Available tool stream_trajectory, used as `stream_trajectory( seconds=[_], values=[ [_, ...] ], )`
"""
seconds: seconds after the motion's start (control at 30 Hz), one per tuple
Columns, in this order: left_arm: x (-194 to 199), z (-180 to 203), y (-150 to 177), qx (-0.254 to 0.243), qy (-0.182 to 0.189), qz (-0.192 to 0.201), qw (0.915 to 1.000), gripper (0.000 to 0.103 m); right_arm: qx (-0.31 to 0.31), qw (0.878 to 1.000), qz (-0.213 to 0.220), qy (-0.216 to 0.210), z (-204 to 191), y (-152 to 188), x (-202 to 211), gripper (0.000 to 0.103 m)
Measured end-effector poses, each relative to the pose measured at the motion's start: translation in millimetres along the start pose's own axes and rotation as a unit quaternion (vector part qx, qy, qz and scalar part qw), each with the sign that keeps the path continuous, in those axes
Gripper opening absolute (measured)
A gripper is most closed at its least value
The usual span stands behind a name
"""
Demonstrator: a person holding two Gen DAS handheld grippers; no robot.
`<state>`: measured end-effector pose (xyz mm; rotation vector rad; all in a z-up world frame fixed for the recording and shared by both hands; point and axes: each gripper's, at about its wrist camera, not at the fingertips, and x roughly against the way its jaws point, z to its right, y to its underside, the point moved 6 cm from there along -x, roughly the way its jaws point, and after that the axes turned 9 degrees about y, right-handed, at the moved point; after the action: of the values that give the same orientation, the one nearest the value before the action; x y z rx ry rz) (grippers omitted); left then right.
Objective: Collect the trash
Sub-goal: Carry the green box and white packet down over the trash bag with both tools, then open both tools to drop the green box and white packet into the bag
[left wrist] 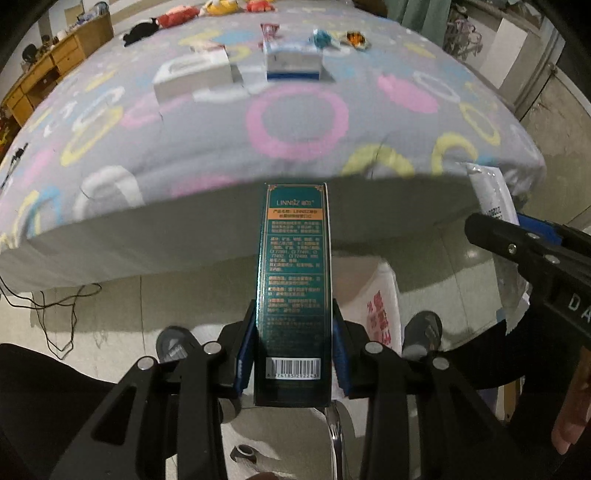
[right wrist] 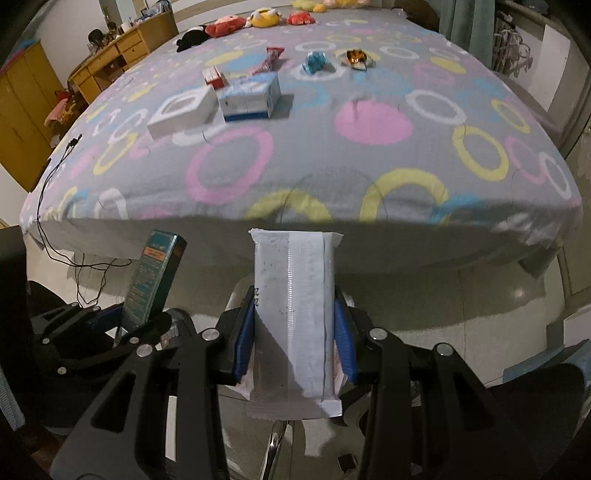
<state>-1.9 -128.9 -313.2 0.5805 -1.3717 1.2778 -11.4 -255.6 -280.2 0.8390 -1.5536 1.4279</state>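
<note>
Left gripper clamps a tall dark-green carton; right gripper pinches a flat white wrapper — both angled floorward (presumably for dropping), more litter at twelve o'clock.

A home bedroom: ahead of the claw spreads a bed under a ring-patterned sheet, plush toys at its far end, wooden drawers far left beyond it.

Two grippers hold one wrapper and one green box; on the bed lie three boxes, three wrappers at twelve o'clock.
</note>
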Motion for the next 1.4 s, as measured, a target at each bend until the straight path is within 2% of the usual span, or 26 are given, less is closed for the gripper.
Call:
stream_trajectory(
  seconds=[0.27, 0.37, 0.73, 1.0, 1.03, 1.07, 1.1, 1.13, 1.17, 1.27, 1.33, 1.4],
  values=[
    [-52.4, -1.3, 24.5, -0.002, 0.006, -0.056, 0.9984, 0.035, 0.002, 1.0, -0.028, -0.004, -4.7, 23.5, -47.0, 0.038],
    [-65.6, 1.3, 29.4, -0.003, 0.022, -0.063, 0.9978, 0.035, 0.002, 0.999, -0.045, 0.0, -5.1, 34.0, -69.9, 0.038],
    [-118.3, 13.2, 44.9, -0.04, 0.008, -0.09, 0.9951, 0.035, -0.015, 0.994, -0.104, 0.006, -0.6, 62.7, -142.3, 0.038],
    [-140.0, 13.2, 54.0, -0.046, 0.012, -0.121, 0.9914, 0.035, -0.019, 0.989, -0.145, 0.002, -0.9, 74.7, -170.4, 0.038],
    [-140.8, 14.0, 54.0, -0.046, 0.013, -0.123, 0.9912, 0.035, -0.019, 0.989, -0.147, 0.004, -0.3, 75.7, -172.7, 0.039],
    [-142.3, 14.0, 54.4, -0.046, 0.014, -0.125, 0.991, 0.036, -0.017, 0.988, -0.151, 0.007, 0.1, 76.7, -176.1, 0.048],
    [-143.7, 14.1, 55.3, -0.045, 0.016, -0.129, 0.9905, 0.037, -0.017, 0.988, -0.153, 0.01, -1.5, 77.5, -178.7, 0.057],
    [-145.7, 14.1, 56.2, -0.045, 0.017, -0.134, 0.9898, 0.047, -0.02, 0.988, -0.154, 0.012, -1.4, 78.1, -180.8, 0.07],
    [-146.7, 14.8, 57.5, -0.047, 0.016, -0.137, 0.9893, 0.061, -0.026, 0.988, -0.154, 0.013, 0.4, 77.8, -181.5, 0.073],
    [-146.4, 17.2, 56.8, -0.051, 0.02, -0.132, 0.9898, 0.08, -0.036, 0.988, -0.152, 0.011, 1.7, 77.3, -179.2, 0.082],
    [-145.8, 18.8, 56.4, -0.051, 0.017, -0.129, 0.9902, 0.089, -0.037, 0.988, -0.149, 0.014, 4.2, 76.9, -177.9, 0.082],
    [-145.2, 17.9, 55.6, -0.048, 0.017, -0.126, 0.9907, 0.089, -0.044, 0.988, -0.15, 0.017, 7.1, 77.2, -178.3, 0.083]
  ],
)
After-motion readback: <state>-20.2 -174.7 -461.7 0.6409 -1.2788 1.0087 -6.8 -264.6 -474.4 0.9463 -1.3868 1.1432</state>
